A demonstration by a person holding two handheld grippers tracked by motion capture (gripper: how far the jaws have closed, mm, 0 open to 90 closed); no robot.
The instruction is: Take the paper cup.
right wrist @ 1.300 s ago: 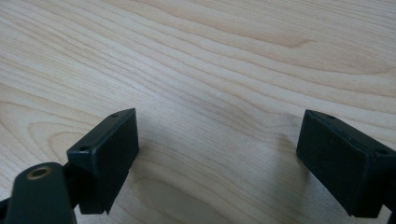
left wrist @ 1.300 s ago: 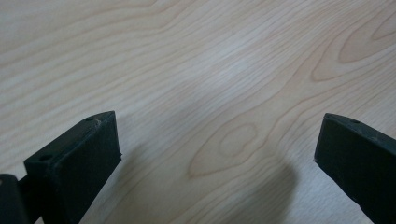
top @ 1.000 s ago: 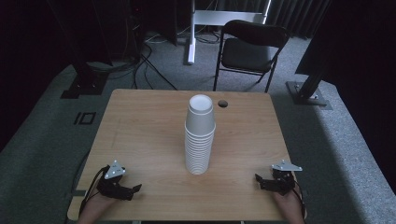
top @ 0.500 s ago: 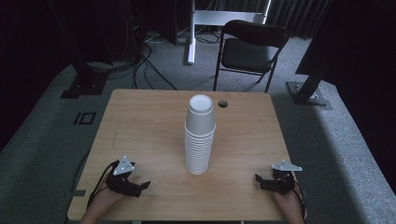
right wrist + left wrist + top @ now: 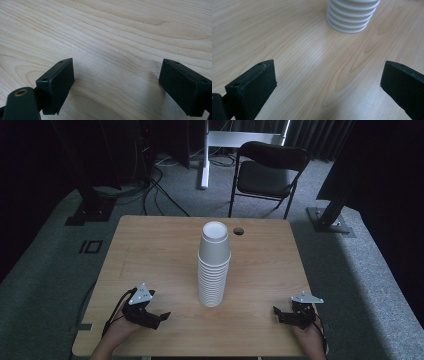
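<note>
A tall stack of white ribbed paper cups (image 5: 214,265) stands upright near the middle of the pale wooden counter (image 5: 150,255), its open mouth facing up. Behind it, close to the far edge, a small round dark hole (image 5: 238,230) is set into the counter top.

The left gripper (image 5: 159,316) sits low over the near left part of the counter, held in the person's left hand (image 5: 117,332), and its jaws point toward the foot of the stack. They are spread wide with nothing between them but bare wood (the left gripper view shows the lowest rims of the stack (image 5: 352,15) ahead of the jaws, near but apart from them).

The right gripper (image 5: 278,312) lies near the near right corner, held in the right hand (image 5: 310,336), well apart from the cups. Its jaws also stand wide apart and empty, over plain wood grain in the right gripper view.

Beyond the counter a black folding chair (image 5: 267,172) stands on the grey carpet floor (image 5: 45,270), with dark cables (image 5: 155,190) trailing to its left.
</note>
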